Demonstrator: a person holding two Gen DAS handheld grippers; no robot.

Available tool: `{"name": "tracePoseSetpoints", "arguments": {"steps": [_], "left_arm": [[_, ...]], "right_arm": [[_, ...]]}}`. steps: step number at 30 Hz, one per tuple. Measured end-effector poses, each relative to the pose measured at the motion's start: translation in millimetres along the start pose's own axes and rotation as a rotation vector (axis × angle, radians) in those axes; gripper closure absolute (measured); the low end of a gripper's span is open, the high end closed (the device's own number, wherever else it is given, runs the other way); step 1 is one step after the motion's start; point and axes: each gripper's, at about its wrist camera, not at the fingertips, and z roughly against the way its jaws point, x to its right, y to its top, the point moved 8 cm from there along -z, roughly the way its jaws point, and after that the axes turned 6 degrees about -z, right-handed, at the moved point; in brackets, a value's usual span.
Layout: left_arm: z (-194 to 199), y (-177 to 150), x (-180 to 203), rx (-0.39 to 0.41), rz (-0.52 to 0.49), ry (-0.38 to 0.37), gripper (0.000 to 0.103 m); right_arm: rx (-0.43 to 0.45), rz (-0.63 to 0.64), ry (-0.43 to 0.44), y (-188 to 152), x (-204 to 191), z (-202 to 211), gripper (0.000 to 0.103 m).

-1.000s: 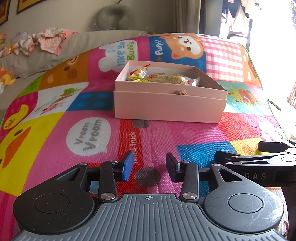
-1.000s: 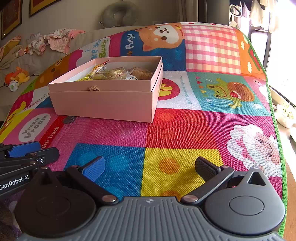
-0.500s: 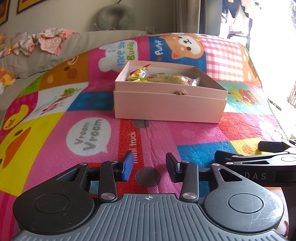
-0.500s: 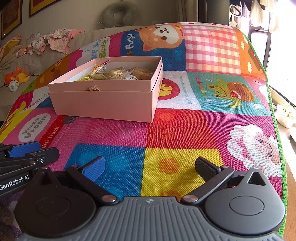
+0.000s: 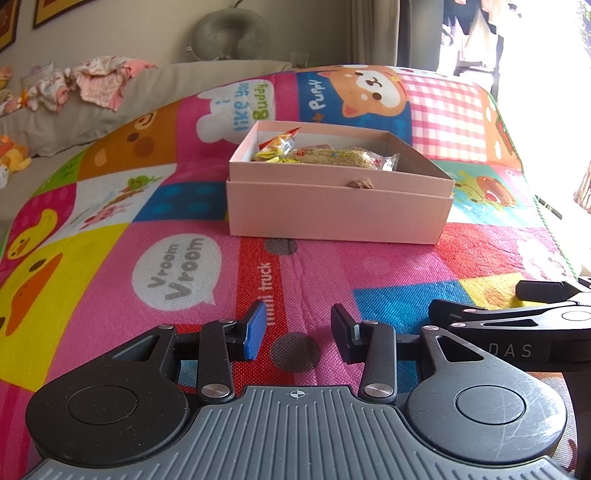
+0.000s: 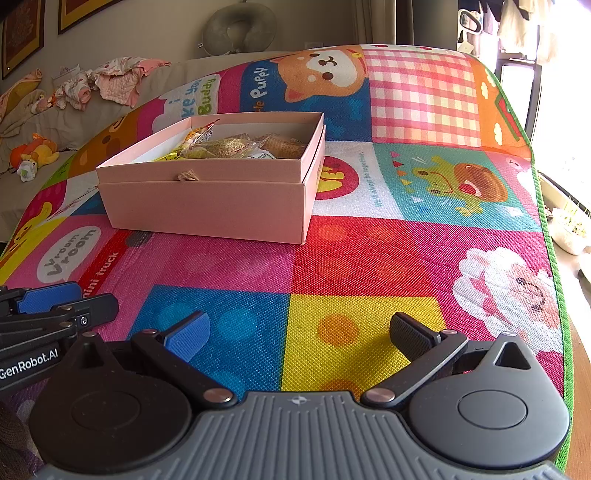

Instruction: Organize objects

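Sitting on the colourful play mat (image 5: 110,288) toward its far middle, the pink box (image 5: 338,214) is lying open-topped with its long axis running left to right across the left wrist view, one long wall facing the camera. In the right wrist view the same pink box (image 6: 207,206) is lying to the far left, turned so that a near corner is pointing toward the right gripper and its long axis is slanting from near left to far right. Wrapped snack packets (image 5: 332,157) are lying inside it, the longest one stretched along the box's length, and a small brown tab (image 5: 360,183) is poking out at the seam of the near wall. The left gripper (image 5: 297,330) is hovering low over the near part of the mat, well apart from the box, its fingers (image 5: 255,328) standing partly spread with nothing between them. The right gripper (image 6: 299,332) is hovering just beside it on the right, its fingers (image 6: 410,334) spread wide and holding nothing. Beyond the mat on the far left, a grey sofa (image 5: 177,88) is carrying crumpled clothes (image 5: 92,85), and a grey neck pillow (image 5: 231,33) is resting against the wall behind it.
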Motion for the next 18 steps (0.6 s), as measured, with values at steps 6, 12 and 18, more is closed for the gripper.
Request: {"name": "tracePoseSetpoints", "arguments": {"steps": [6, 12, 18], "left_arm": [[-0.6, -0.5, 0.8, -0.003, -0.02, 0.014, 0.059], [-0.1, 0.0, 1.5, -0.001, -0.01, 0.006, 0.059], [0.0, 0.0, 1.4, -0.002, -0.018, 0.008, 0.059]], "right_arm": [[-0.001, -0.001, 0.0, 0.4, -1.5, -0.4, 0.0], [-0.001, -0.002, -0.001, 0.5, -1.4, -0.3, 0.0], [-0.001, -0.002, -0.001, 0.5, -0.8, -0.2, 0.0]]}}
